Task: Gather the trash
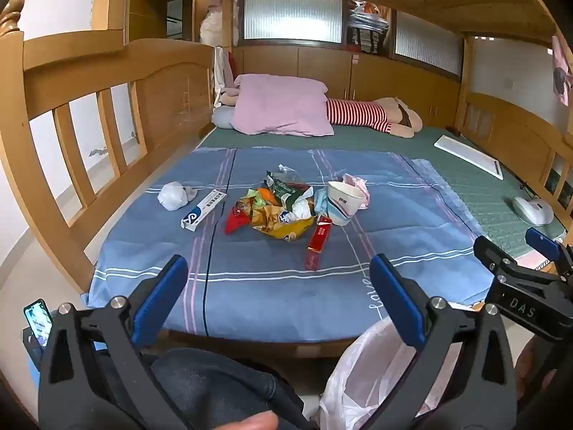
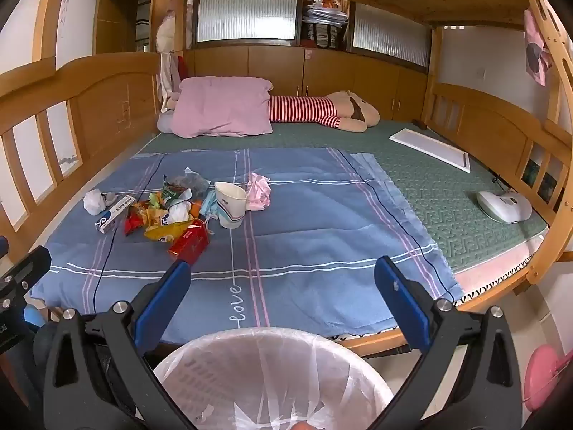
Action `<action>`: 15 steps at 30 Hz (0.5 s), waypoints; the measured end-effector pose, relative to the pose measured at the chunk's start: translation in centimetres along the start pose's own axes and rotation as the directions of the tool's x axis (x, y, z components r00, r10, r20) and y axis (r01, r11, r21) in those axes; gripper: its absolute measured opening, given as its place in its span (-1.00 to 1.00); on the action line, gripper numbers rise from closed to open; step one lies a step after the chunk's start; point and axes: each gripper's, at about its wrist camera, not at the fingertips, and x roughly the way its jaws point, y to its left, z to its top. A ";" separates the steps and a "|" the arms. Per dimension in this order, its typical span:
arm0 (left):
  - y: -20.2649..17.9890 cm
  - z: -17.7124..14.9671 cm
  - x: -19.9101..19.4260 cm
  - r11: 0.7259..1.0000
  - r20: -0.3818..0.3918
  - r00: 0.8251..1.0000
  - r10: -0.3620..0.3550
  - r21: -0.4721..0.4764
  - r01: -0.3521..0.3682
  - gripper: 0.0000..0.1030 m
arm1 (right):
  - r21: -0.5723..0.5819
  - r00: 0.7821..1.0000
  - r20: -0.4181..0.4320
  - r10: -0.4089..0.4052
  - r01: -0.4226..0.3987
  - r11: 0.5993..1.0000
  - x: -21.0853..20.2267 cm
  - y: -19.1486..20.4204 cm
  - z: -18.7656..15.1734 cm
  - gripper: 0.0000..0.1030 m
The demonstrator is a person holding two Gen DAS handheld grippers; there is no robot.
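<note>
A heap of crumpled snack wrappers (image 1: 275,211) (image 2: 161,215) lies in the middle of the blue plaid sheet (image 1: 286,279) (image 2: 322,215) on the bed. Around it lie a white paper cup (image 1: 342,199) (image 2: 231,202), a red box (image 1: 318,242) (image 2: 189,242), a white-and-blue tube box (image 1: 204,209) (image 2: 114,213), a crumpled white tissue (image 1: 173,195) (image 2: 93,200) and a pink wrapper (image 1: 356,182) (image 2: 258,191). My left gripper (image 1: 279,283) is open, short of the bed's near edge. My right gripper (image 2: 281,283) (image 1: 515,247) is open above the bin (image 2: 272,376) (image 1: 361,376) lined with a white bag.
Wooden bed rails (image 1: 107,114) (image 2: 501,132) run along both sides, under an upper bunk. At the far end lie a pink pillow (image 1: 283,107) and a striped plush toy (image 1: 372,116). A white board (image 2: 429,148) and white device (image 2: 505,206) rest on the green mat. A phone (image 1: 37,322) stands lower left.
</note>
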 end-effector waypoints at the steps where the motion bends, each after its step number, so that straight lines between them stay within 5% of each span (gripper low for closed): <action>1: 0.0 0.0 0.0 1.000 0.000 1.000 -0.003 -0.001 0.003 0.95 | -0.001 1.000 0.003 0.000 0.000 1.000 0.0 0.0 0.0 0.95; 15: 0.4 -0.3 0.9 1.000 -0.016 1.000 0.003 -0.006 -0.003 0.95 | -0.009 1.000 0.007 -0.006 0.006 1.000 0.0 0.2 -0.3 0.95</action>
